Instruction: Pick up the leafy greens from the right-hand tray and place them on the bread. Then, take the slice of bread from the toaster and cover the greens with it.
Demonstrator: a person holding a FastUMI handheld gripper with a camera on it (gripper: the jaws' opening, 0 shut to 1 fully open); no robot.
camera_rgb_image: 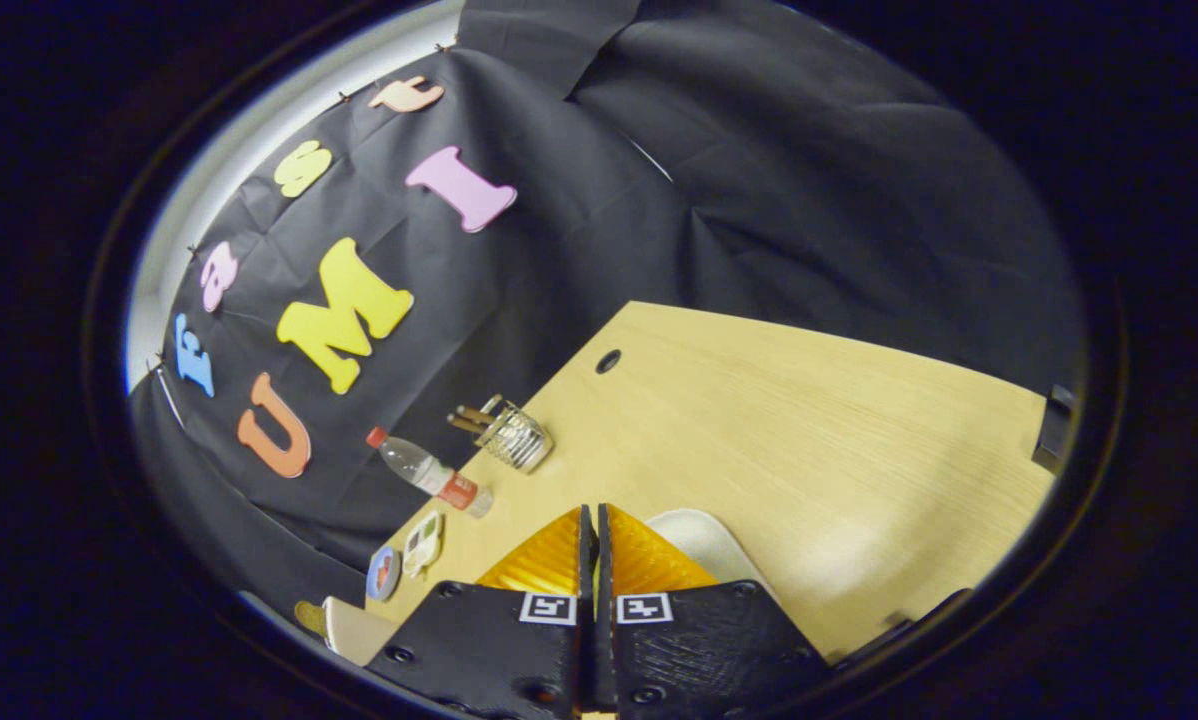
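Observation:
My gripper (595, 515) is shut, its two fingers pressed side by side, and I see nothing held between them. It hangs tilted over a light wooden table (809, 440). Just beyond the right finger a pale cream rounded thing (704, 540) lies on the table, mostly hidden by the finger; I cannot tell whether it is a tray or bread.
Along the table's far-left edge stand a ribbed glass jar (517, 438) with brown sticks and a plastic bottle (429, 472) with a red cap and label. Two small flat pieces (422, 543) (383, 572) lie nearer. A cable hole (608, 361) is further back. A black block (1054, 428) sits at the table's right edge.

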